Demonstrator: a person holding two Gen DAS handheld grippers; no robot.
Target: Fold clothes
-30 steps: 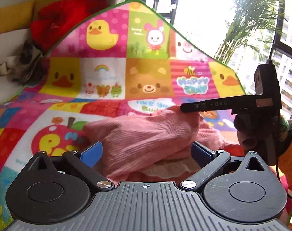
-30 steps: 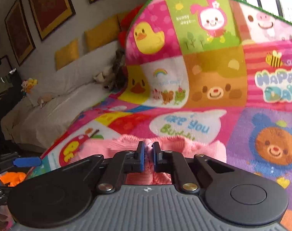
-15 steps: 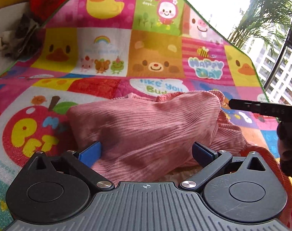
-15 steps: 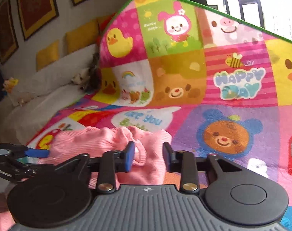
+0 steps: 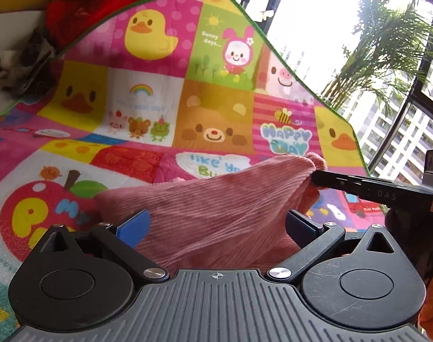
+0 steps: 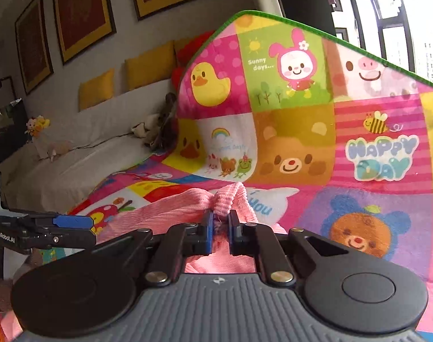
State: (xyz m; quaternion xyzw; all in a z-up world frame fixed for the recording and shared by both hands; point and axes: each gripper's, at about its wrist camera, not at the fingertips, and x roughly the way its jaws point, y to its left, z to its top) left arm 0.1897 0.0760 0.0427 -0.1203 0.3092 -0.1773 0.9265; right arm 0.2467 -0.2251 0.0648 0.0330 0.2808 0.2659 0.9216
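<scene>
Pink ribbed garment (image 5: 216, 208): bunched on cartoon play mat (image 5: 148, 108), one corner raised | right hand-held gripper (image 6: 219, 229): nearly closed, pinching that raised fold | left hand-held gripper (image 5: 216, 225): jaws wide apart, straddling garment's near side, gripping nothing | sofa (image 6: 82, 154) beyond mat.

cartoon play mat (image 5: 216, 108) (green-edged), yellow cushions (image 6: 150, 64), palm (image 5: 387, 57).

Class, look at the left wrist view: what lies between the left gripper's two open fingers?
In the left wrist view, the pink ribbed garment fills the gap of the left gripper; the right gripper pinches its far end.
</scene>
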